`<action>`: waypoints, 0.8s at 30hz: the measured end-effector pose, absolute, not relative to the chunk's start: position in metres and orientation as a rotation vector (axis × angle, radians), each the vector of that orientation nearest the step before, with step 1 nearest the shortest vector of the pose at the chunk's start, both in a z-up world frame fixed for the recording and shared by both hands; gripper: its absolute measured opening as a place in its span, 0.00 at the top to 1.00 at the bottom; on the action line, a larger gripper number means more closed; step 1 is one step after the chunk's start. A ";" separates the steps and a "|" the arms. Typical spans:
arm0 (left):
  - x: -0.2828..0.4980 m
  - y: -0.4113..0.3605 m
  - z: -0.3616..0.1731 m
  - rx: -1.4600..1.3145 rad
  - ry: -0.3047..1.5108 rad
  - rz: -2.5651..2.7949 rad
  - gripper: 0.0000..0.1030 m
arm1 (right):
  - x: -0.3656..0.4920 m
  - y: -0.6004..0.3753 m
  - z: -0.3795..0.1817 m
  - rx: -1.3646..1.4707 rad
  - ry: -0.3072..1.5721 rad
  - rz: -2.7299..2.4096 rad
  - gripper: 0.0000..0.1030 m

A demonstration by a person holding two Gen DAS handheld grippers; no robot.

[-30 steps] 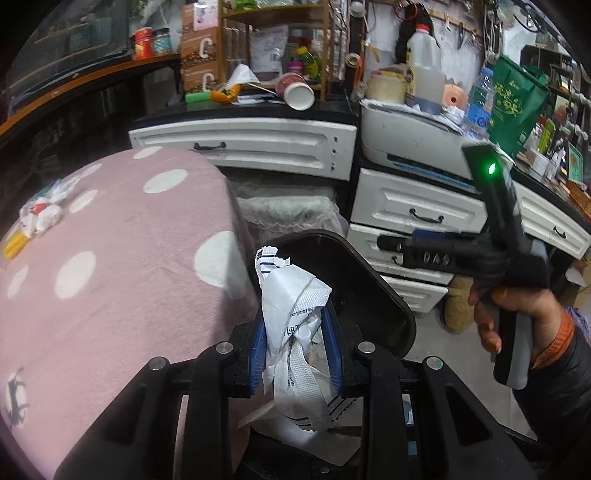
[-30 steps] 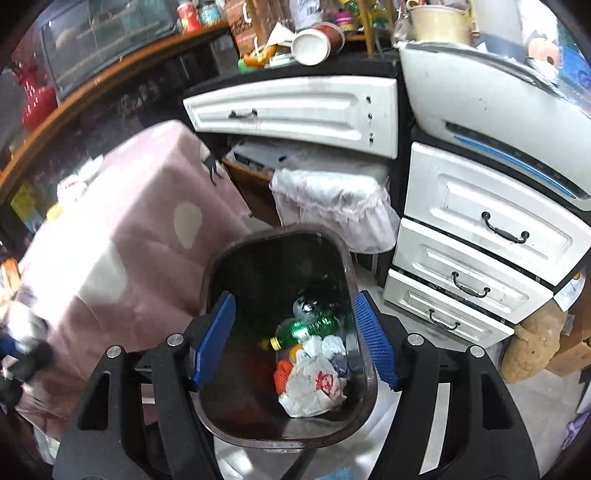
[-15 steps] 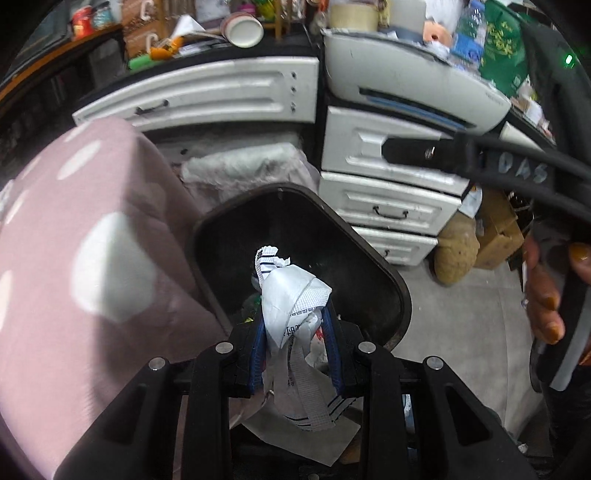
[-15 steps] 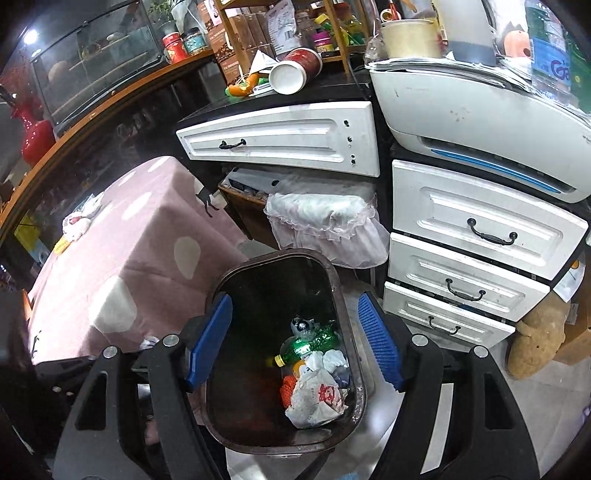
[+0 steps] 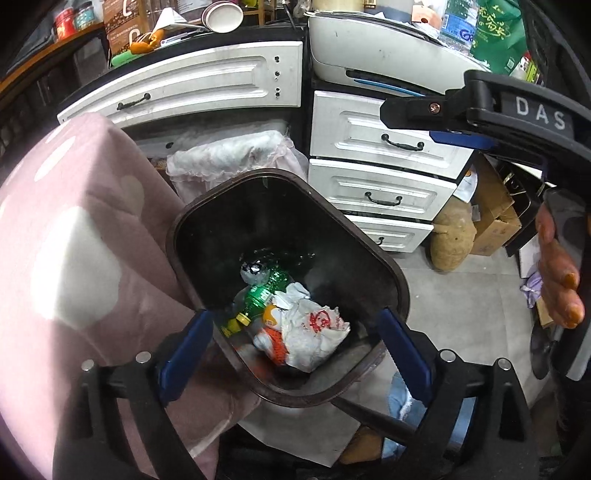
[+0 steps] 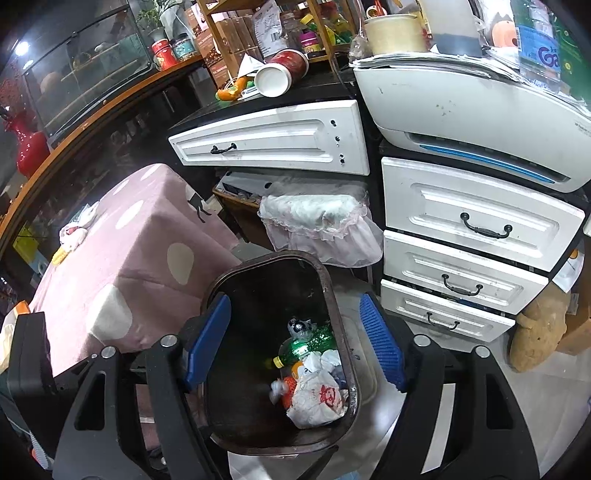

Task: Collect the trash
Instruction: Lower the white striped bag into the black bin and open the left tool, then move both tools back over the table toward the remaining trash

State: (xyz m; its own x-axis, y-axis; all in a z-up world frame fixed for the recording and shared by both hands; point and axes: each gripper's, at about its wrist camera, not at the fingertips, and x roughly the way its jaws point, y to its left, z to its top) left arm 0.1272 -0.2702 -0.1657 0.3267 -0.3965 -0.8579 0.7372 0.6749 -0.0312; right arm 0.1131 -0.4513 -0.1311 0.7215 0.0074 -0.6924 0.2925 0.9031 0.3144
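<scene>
Trash paper gone from left tool [image 5: 293,347], jaws just opened.

White drawers [image 6: 476,225], pink dotted tablecloth [image 6: 140,236], grey floor [image 5: 469,306], cluttered shelves [image 6: 258,26].

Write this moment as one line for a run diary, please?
left gripper: jaws just opened, empty, over bin | right gripper: open, empty | bin holds white bag, green bottle | more trash on pink table
</scene>
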 end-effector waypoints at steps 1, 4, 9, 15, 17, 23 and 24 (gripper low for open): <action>0.126 -0.268 -0.164 0.391 0.983 -0.774 0.12 | 0.113 -0.451 -0.131 0.425 0.751 -0.164 0.25; 0.119 -0.262 -0.153 0.371 0.956 -0.784 0.11 | 0.113 -0.450 -0.131 0.422 0.751 -0.160 0.24; 0.107 -0.248 -0.133 0.363 0.896 -0.779 0.10 | 0.115 -0.447 -0.131 0.416 0.752 -0.157 0.22; 0.096 -0.216 -0.099 0.329 0.800 -0.756 0.06 | 0.117 -0.435 -0.123 0.421 0.738 -0.115 0.20; 0.094 -0.204 -0.089 0.320 0.769 -0.737 0.05 | 0.118 -0.426 -0.117 0.415 0.726 -0.094 0.20; 0.108 -0.161 -0.069 0.276 0.723 -0.634 0.05 | 0.130 -0.390 -0.096 0.373 0.688 -0.011 0.20; 0.111 -0.154 -0.066 0.265 0.718 -0.616 0.05 | 0.135 -0.384 -0.093 0.370 0.685 0.008 0.20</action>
State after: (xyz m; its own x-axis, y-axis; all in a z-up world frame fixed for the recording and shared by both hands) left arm 0.1109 -0.1545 -0.0664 0.5876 -0.4339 -0.6830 0.6093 0.7927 0.0206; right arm 0.1346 -0.3841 -0.0928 0.7769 0.1273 -0.6166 0.1135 0.9350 0.3360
